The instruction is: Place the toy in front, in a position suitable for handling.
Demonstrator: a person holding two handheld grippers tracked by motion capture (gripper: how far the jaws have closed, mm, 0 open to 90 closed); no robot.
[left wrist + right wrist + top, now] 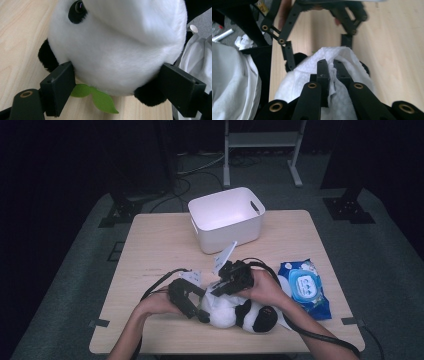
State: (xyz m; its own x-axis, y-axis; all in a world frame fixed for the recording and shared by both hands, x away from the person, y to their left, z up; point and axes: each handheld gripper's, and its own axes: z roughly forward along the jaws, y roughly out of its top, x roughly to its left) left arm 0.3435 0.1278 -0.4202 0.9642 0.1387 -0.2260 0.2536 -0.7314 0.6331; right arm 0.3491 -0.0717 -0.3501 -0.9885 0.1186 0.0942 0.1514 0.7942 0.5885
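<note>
panda toy (240,312) on wooden table (160,245), left gripper (192,307) clamping it, right gripper (220,287) pinching wipe (332,75).

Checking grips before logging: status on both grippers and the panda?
Left gripper clamps the panda's head. Right gripper shut on white wipe, laid over panda. Wipes pack, white bin clear of work.

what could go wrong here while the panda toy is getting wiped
1. The left hand-held gripper holds the panda toy across its round, soft head; the plush could squirm or roll out under wiping pressure.
2. The right hand-held gripper pinches only a fold of the white wipe, so the wipe may slip free or bunch up.
3. The toy lies near the table front edge, so a hard push could slide it off.
</note>
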